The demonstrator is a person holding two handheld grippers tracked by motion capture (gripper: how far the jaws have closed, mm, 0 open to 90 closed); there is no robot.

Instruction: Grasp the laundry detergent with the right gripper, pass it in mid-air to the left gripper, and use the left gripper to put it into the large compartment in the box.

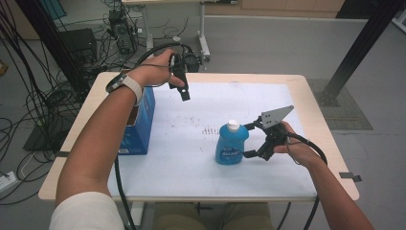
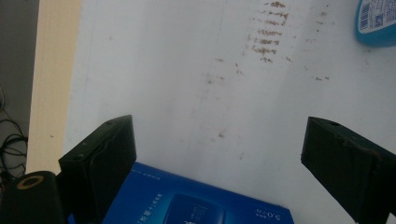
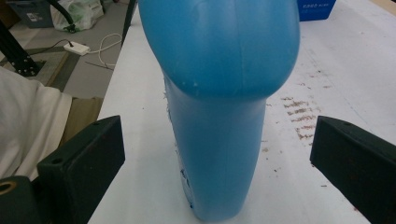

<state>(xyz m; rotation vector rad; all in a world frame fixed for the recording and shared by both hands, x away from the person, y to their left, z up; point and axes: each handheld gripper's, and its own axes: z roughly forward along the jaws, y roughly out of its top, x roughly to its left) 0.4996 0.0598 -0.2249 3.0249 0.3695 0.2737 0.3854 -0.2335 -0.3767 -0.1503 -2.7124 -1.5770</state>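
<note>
Landmark: blue bottle (image 1: 231,145), upright on white mat (image 1: 191,158), right of centre. Far left of bottle I see blue box (image 1: 141,122) at mat edge. My left gripper (image 1: 184,91) raised above box, jaws spread, nothing between. Just right of bottle, my right gripper (image 1: 249,140) level, jaws spread either side of bottle, pads clear of it.

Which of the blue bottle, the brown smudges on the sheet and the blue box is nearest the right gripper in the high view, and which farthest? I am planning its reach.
From the right gripper:
1. Blue bottle, upright between its open jaws.
2. Brown smudges, just beyond the bottle, mid-sheet.
3. Blue box, at the table's left edge, under the left forearm.
</note>
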